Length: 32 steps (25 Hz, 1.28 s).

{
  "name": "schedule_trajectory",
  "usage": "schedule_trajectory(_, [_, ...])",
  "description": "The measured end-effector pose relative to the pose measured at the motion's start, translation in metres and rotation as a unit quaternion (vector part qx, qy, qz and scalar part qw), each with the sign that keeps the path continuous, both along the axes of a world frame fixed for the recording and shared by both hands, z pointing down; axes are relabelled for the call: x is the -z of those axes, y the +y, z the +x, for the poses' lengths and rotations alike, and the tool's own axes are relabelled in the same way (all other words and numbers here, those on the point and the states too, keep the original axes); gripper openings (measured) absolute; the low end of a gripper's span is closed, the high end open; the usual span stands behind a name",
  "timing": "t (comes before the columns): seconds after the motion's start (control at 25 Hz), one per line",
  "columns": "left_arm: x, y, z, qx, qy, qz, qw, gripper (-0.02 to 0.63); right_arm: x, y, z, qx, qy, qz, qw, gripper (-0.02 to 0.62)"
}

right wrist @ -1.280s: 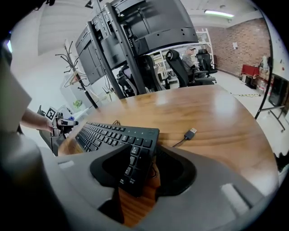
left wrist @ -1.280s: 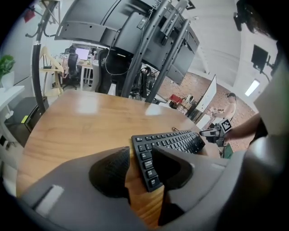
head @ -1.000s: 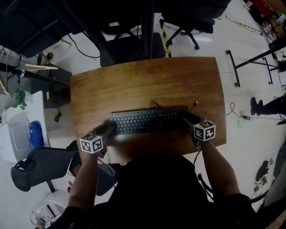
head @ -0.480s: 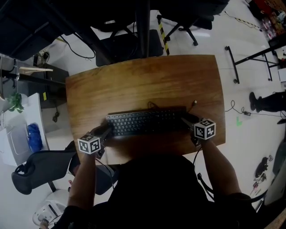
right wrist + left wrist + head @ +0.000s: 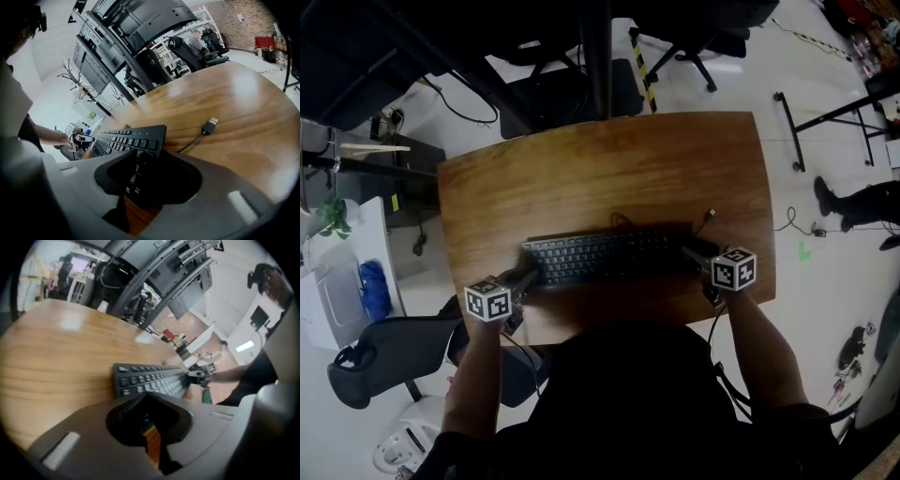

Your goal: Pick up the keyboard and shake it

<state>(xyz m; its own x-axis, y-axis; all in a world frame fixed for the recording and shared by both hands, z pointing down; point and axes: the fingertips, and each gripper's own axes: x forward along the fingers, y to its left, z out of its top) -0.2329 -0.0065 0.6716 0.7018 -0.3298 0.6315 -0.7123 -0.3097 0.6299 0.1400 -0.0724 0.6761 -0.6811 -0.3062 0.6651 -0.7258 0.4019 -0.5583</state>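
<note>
Keyboard [image 5: 605,255] over table [image 5: 600,169] toward 6 o'clock; left gripper [image 5: 523,277] clamps its 9 o'clock end, right gripper [image 5: 696,251] its 3 o'clock end; pinch both evenly, firmly; mind loose cable [image 5: 197,138] when shaking.

The right hand-held gripper [image 5: 143,180] is clamping the keyboard [image 5: 133,137] by its end, a USB plug [image 5: 209,125] lying on the surface [image 5: 225,89]
</note>
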Motion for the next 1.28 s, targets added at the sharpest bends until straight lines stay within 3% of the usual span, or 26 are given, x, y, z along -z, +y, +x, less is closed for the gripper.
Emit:
schedule_trajectory(0.08, [0.003, 0.007, 0.035, -0.063, 0.026, -0.004, 0.9977, 0.000, 0.004, -0.002, -0.003, 0.002, -0.008, 0.007, 1.000, 0.160])
schedule_trajectory(0.16, [0.006, 0.003, 0.053, -0.076, 0.011, 0.017, 0.9969, 0.000, 0.006, -0.002, -0.006, 0.006, -0.009, 0.010, 1.000, 0.156])
schedule_trajectory(0.24, [0.020, -0.007, 0.047, -0.037, 0.005, 0.050, 0.9981, 0.000, 0.004, 0.001, -0.006, 0.011, -0.004, 0.009, 1.000, 0.158])
schedule_trajectory(0.32, [0.036, -0.022, 0.019, 0.022, -0.011, 0.082, 0.9963, 0.000, 0.001, 0.003, -0.006, 0.013, 0.000, 0.008, 1.000, 0.160])
schedule_trajectory(0.44, [0.031, -0.027, -0.036, 0.081, -0.072, 0.083, 0.9907, 0.044, -0.002, 0.002, -0.004, 0.005, 0.002, 0.007, 1.000, 0.160])
schedule_trajectory(0.56, [0.011, -0.017, -0.062, 0.071, -0.120, 0.054, 0.9888, 0.124, -0.003, 0.002, -0.004, 0.002, 0.001, 0.007, 1.000, 0.160])
schedule_trajectory(0.68, [-0.006, -0.013, -0.058, 0.042, -0.135, 0.035, 0.9894, 0.149, -0.003, 0.002, -0.004, 0.006, 0.004, 0.006, 1.000, 0.160])
schedule_trajectory(0.92, [-0.021, -0.015, -0.046, 0.014, -0.127, 0.010, 0.9917, 0.153, -0.001, 0.003, -0.004, 0.005, 0.006, 0.005, 1.000, 0.160])
schedule_trajectory(1.12, [-0.022, -0.007, -0.032, 0.022, -0.039, -0.031, 0.9985, 0.153, -0.002, 0.004, -0.003, 0.005, 0.008, 0.003, 1.000, 0.161])
schedule_trajectory(1.28, [-0.022, -0.004, -0.025, 0.015, -0.017, -0.040, 0.9989, 0.150, -0.001, 0.003, -0.003, 0.005, 0.008, 0.003, 1.000, 0.161])
